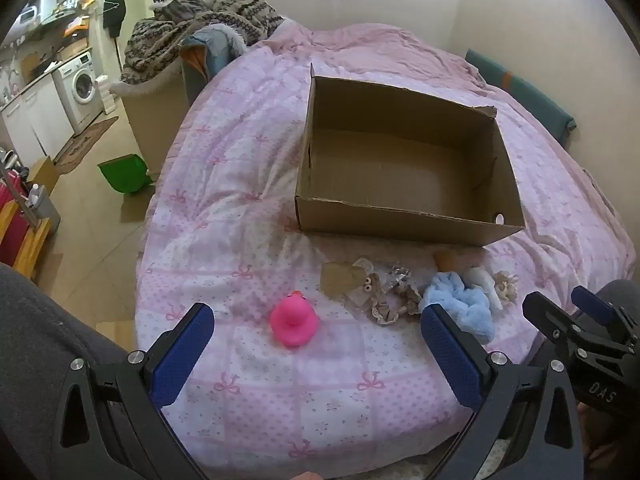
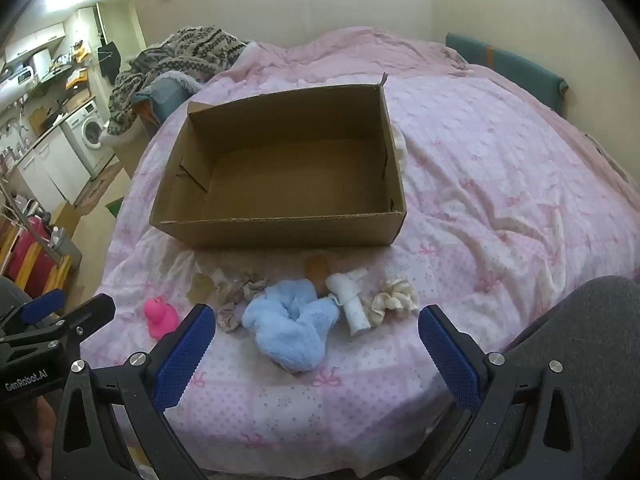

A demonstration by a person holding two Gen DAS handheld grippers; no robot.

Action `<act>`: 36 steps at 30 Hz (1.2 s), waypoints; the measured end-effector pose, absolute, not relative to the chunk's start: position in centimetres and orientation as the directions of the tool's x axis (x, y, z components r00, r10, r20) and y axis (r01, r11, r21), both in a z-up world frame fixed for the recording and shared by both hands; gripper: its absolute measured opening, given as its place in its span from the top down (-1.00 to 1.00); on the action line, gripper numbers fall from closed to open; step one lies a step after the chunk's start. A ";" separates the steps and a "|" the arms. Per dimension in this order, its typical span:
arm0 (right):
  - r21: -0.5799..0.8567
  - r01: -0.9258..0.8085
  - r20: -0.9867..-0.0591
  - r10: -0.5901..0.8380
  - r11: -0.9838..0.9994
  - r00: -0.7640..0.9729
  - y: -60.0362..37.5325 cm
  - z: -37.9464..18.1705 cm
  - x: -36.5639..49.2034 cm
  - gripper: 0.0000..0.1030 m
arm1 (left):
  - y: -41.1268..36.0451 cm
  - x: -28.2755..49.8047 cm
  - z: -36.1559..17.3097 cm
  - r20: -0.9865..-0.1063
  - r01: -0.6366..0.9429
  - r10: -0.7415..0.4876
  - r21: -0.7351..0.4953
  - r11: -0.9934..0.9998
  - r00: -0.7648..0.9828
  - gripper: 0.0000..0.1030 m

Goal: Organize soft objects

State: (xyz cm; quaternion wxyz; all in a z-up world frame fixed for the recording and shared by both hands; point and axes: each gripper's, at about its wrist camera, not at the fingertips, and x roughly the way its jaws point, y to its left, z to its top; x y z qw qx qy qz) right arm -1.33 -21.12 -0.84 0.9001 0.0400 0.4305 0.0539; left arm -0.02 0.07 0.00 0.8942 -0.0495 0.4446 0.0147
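Left gripper [image 1: 316, 340]: spread wide, nothing held.
Right gripper [image 2: 316, 336]: spread wide, nothing held.
Cardboard box [image 2: 280, 222]: empty, set on the pink bedspread [image 2: 500, 168].
Pink rubber duck [image 1: 293, 322]: placed near the blue fluffy scrunchie [image 2: 292, 320].

Soft, even indoor light with faint shadows; strong fisheye bending, dark vignetted corners; slightly soft focus.

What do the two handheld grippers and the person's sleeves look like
Both the left gripper and the right gripper have black angular frames, silver bolts and blue textured fingers. White lettering marks their bodies. The sleeves are dark grey.
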 end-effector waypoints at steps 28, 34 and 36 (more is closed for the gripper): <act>0.114 -0.058 -0.772 0.125 0.992 0.623 -21.2 -0.9 -1.4 -1.00 | 0.3 0.0 -0.1 -0.800 -0.073 -0.005 -0.061 0.995 0.600 -1.00; 0.115 -0.058 -0.772 0.126 0.992 0.623 -21.2 -1.0 -1.3 -1.00 | 0.3 0.0 -0.1 -0.800 -0.072 -0.007 -0.062 0.995 0.600 -1.00; 0.113 -0.059 -0.772 0.125 0.992 0.623 -21.2 -0.9 -1.4 -1.00 | 0.3 0.0 -0.1 -0.800 -0.073 -0.005 -0.061 0.995 0.599 -1.00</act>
